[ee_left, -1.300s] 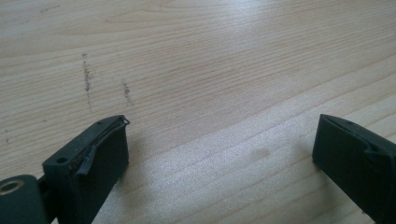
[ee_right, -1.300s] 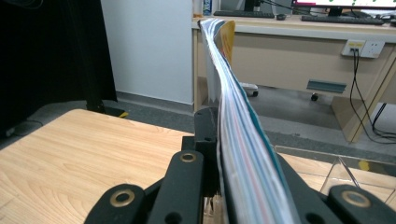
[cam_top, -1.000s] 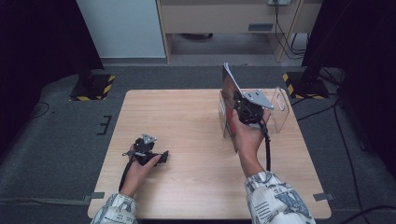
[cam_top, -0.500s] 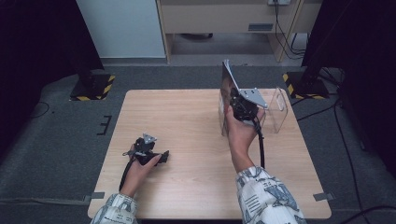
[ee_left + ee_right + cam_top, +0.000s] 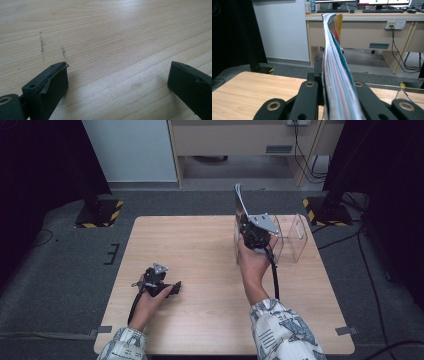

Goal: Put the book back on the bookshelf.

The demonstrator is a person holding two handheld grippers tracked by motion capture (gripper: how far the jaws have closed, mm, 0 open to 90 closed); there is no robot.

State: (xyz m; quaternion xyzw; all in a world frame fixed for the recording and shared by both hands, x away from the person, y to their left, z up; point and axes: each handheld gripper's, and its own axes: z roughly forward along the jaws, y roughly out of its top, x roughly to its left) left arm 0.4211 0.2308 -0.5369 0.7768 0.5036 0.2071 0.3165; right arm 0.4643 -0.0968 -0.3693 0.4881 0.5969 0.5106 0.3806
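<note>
A pale wooden worktop [image 5: 200,250] stands on grey carpet [image 5: 60,270]. Beyond its far edge, a white panel [image 5: 127,150] leans beside a beige desk [image 5: 240,135] carrying a keyboard [image 5: 384,11]; a wall socket [image 5: 395,24] feeds black cables [image 5: 398,57] to the floor. Yellow-and-black striped stand feet [image 5: 97,215] sit off both far corners.

Left gripper [image 5: 117,82] jaws wide apart over bare wooden table [image 5: 105,37]
</note>
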